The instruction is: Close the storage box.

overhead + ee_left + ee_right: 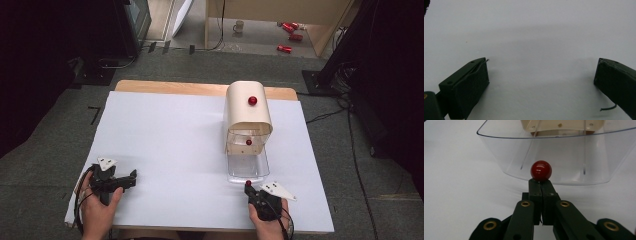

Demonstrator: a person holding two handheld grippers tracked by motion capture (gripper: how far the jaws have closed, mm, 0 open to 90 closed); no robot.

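Directly ahead of your right gripper (541, 182), jaws pressed together, sits the clear drawer's red knob (541, 170); left gripper (541, 75) gapes wide, well apart.

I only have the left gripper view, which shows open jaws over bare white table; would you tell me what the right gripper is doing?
Observer: The right gripper has its jaws together, with a red knob right at their tips.
Operator: What does that knob belong to?
Observer: A clear drawer, standing out of a cream box toward the person.
Operator: Where is my left gripper relative to the box?
Observer: The left gripper is at the near left of the table, well apart from the box.
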